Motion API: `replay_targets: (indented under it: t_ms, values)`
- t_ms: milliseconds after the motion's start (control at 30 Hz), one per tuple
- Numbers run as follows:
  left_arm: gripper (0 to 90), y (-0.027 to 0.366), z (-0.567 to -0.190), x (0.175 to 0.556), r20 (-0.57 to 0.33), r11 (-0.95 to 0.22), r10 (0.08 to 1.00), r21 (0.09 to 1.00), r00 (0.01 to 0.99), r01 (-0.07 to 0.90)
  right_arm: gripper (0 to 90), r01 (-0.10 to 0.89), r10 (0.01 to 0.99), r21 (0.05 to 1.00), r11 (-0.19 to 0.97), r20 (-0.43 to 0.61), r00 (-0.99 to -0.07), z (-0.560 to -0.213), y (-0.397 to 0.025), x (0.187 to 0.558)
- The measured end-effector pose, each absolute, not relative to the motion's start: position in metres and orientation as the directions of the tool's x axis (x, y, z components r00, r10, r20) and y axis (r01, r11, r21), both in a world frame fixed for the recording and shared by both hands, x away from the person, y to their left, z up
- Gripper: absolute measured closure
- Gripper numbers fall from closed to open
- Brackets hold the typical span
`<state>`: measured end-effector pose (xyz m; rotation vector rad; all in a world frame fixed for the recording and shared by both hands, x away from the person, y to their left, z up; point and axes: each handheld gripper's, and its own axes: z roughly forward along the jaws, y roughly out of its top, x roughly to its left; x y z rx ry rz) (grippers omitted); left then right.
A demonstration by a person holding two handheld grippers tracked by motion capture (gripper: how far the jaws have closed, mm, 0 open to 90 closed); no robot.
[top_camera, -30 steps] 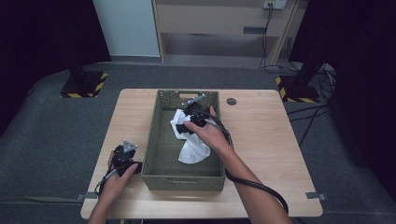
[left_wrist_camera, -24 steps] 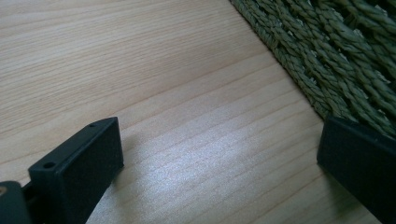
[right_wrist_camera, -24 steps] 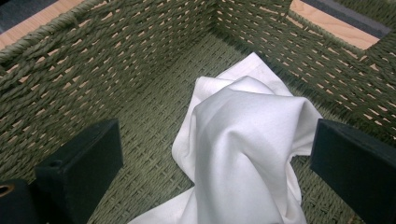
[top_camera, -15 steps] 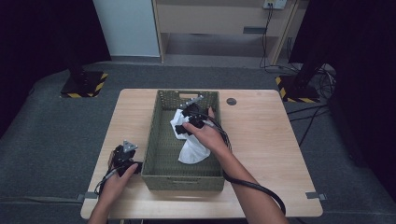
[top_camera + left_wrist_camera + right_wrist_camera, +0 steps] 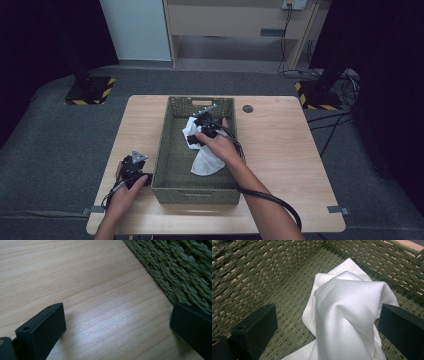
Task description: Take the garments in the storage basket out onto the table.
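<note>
A white cloth (image 5: 202, 150) lies crumpled in a green woven basket (image 5: 170, 165) that stands at the middle of the desk (image 5: 285, 150). In the high view the cloth runs from the basket's far middle toward its near right, its near end spread flat on the basket floor. The right gripper (image 5: 202, 131) is inside the basket, over the far, bunched part of the cloth, with the person's right hand (image 5: 220, 146) behind it and covering part of the cloth. In the right gripper view its jaws stand wide apart, and a raised fold of the cloth (image 5: 348, 312) rises between them, nearer the right jaw and touching or almost touching it; the left jaw is well clear of the fabric, with bare basket floor between. The jaws have not closed on the cloth. The left gripper (image 5: 133, 167) rests low on the desk just outside the basket's left wall, near the near left corner, held in the left hand (image 5: 122, 192). In the left gripper view its jaws are likewise wide apart with nothing between them but bare wood, the basket's woven wall (image 5: 180, 272) just beside the right jaw.
</note>
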<state>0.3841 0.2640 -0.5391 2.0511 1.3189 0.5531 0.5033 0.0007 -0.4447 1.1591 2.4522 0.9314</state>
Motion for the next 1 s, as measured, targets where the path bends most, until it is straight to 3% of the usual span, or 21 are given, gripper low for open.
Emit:
replay_targets:
  t_ms: [1000]
  values:
    - [0.0,0.264,-0.539,0.384,0.011,-0.3,0.911,0.702,0.411,0.646,2.8,0.638,0.791,0.618,0.46,0.04,-0.61,-0.467,0.005,0.521]
